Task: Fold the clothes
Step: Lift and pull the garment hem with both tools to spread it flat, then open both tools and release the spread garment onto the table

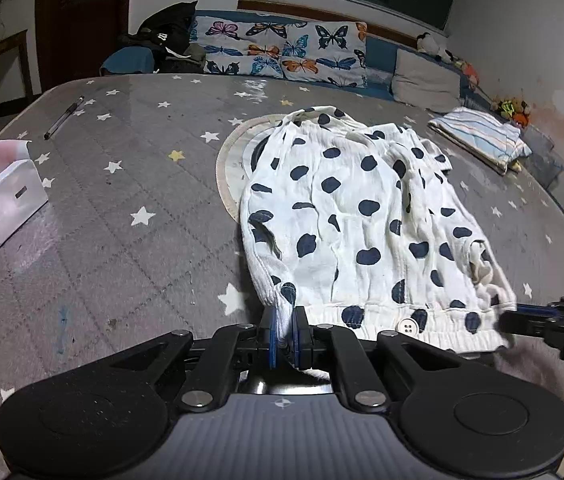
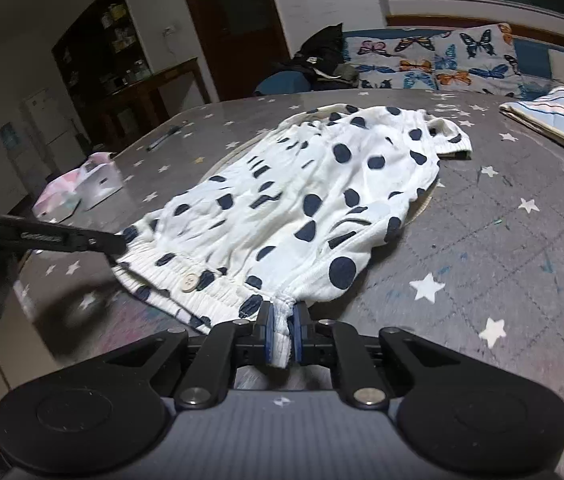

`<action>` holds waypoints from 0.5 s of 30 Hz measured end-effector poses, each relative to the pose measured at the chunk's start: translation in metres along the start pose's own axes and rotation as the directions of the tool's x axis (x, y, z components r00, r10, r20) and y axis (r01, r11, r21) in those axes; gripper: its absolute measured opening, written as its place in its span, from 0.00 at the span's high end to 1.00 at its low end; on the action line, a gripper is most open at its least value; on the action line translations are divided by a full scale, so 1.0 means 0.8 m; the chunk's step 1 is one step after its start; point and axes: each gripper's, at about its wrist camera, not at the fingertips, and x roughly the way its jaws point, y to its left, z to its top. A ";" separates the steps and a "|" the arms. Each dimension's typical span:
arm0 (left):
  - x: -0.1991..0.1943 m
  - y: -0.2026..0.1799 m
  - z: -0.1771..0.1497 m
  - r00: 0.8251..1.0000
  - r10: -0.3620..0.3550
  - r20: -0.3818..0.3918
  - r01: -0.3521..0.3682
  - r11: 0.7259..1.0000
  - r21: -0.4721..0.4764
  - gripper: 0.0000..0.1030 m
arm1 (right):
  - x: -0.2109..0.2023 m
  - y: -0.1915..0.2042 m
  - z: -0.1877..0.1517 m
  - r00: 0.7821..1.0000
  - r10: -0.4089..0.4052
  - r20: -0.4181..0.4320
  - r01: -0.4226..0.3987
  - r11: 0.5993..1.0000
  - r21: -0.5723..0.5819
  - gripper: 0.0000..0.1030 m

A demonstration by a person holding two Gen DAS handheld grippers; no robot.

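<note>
A white garment with dark blue spots (image 1: 361, 220) lies spread on the grey star-patterned surface (image 1: 122, 220), its ribbed hem with a white button (image 1: 409, 325) toward me. My left gripper (image 1: 285, 328) is shut on the hem's left corner, with white cloth pinched between the blue pads. In the right wrist view the same garment (image 2: 301, 200) stretches away, and my right gripper (image 2: 282, 332) is shut on the hem's right corner, bunched between its pads. Each gripper shows in the other's view at the hem's far end: the right gripper (image 1: 509, 320) and the left gripper (image 2: 114, 242).
A round beige mat (image 1: 228, 160) lies partly under the garment. A white paper box (image 1: 2, 196) and a pen (image 1: 64, 118) sit at the left. A folded striped cloth (image 1: 481, 140) lies at the right. Butterfly pillows (image 1: 282, 50) and a black bag (image 1: 170, 36) line the back.
</note>
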 end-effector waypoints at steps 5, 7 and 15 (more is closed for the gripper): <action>-0.001 -0.006 -0.005 1.000 -0.001 -0.014 0.001 1.000 0.027 0.92 | -0.020 0.007 -0.004 1.000 0.021 -0.006 -0.021 0.999 -0.033 0.92; -0.001 -0.009 -0.009 1.000 -0.006 -0.022 0.007 0.999 0.039 0.92 | -0.028 0.009 -0.005 1.000 0.017 -0.008 -0.017 0.998 -0.054 0.92; -0.006 -0.022 -0.029 0.998 -0.021 -0.053 0.025 0.996 0.080 0.92 | -0.043 0.014 -0.011 0.999 0.014 -0.043 -0.018 0.995 -0.097 0.92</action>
